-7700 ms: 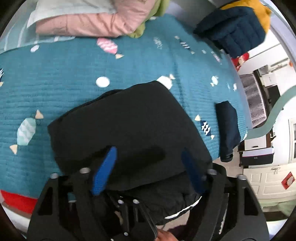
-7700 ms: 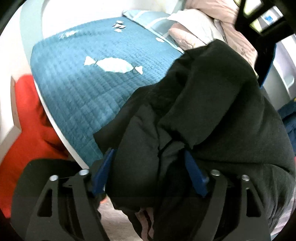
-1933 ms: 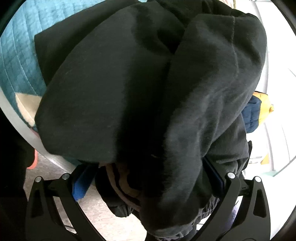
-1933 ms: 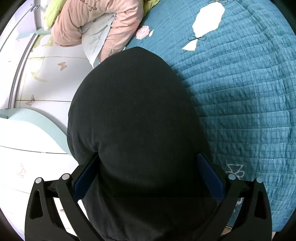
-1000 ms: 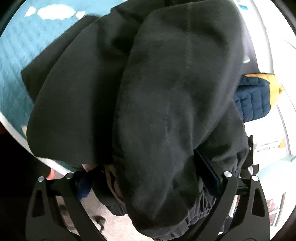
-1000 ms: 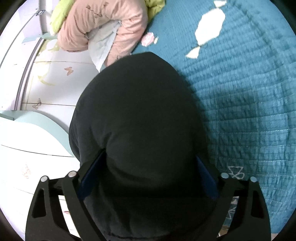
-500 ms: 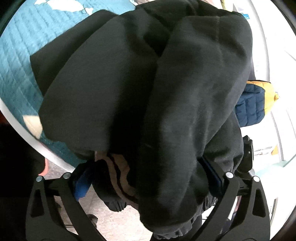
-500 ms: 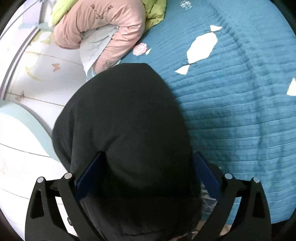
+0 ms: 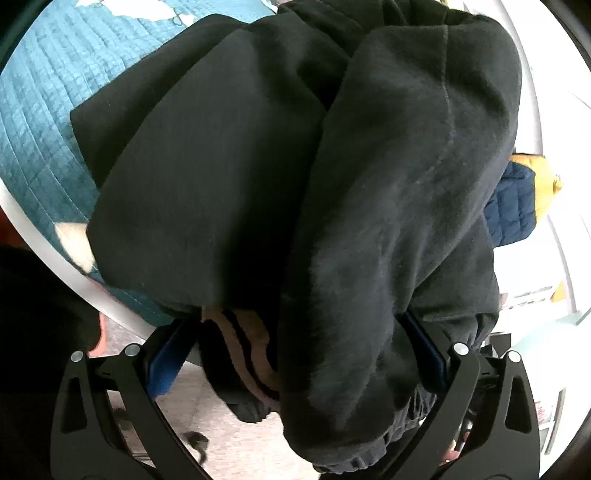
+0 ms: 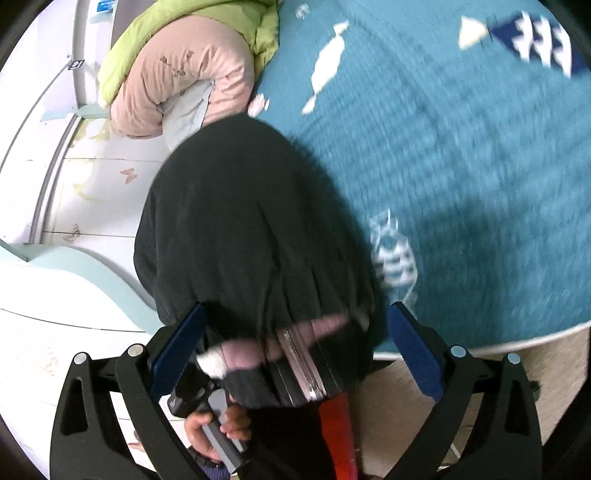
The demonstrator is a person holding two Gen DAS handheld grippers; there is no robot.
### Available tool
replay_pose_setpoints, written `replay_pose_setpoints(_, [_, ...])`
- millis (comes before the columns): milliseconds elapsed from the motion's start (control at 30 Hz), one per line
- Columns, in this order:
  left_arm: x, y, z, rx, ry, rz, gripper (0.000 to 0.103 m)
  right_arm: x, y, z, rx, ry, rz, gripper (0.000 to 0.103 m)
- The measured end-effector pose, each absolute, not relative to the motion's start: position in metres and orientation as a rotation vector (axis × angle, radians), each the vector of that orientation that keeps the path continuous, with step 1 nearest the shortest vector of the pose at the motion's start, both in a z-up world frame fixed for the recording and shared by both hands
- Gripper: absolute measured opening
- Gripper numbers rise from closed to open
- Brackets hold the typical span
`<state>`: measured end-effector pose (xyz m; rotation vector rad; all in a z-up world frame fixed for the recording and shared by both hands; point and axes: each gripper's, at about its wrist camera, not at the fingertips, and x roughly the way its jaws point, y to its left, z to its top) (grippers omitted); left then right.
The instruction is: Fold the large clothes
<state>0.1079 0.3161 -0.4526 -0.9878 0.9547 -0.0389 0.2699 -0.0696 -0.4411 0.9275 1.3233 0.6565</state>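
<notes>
Left gripper (image 9: pixel 295 354) and right gripper (image 10: pixel 291 343): jaws spread wide, black garment (image 9: pixel 280 177) bunched between them; actual pinch cannot tell. Garment hangs over teal quilt (image 10: pixel 480 166) edge. Thick, soft, floppy, weighty; best held at hem corners.

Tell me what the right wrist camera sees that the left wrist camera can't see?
Only the right wrist view shows the pink puffy coat, the green coat behind it, and a hand gripping a handle. Only the left wrist view shows the navy and yellow jacket. Both show the black garment bunched between wide-apart blue fingers, lying partly on the teal quilt. Whether either gripper actually pinches the cloth is unclear.
</notes>
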Motion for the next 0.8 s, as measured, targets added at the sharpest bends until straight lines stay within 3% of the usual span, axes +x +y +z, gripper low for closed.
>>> replay_pose_setpoints(200, [0.107,0.316,-0.46,-1.016,0.948,-0.046,0.1,0.279,-0.05,-0.467,0.973,1.338,0.717,0.096])
replay_pose_setpoints(367, [0.107,0.309,-0.48,-1.202,0.916,-0.118,0.1,0.291,-0.04,-0.487,1.078,1.358,0.776,0.097])
replay_pose_setpoints(633, [0.093,0.326,-0.498,-1.32,0.849,-0.11,0.1,0.297,-0.033,-0.483,1.133,1.356,0.755,0.097])
replay_pose_setpoints(800, [0.093,0.33,-0.475,-1.288,0.932,-0.119,0.1,0.306,-0.025,-0.477,1.103,1.388,0.738,0.097])
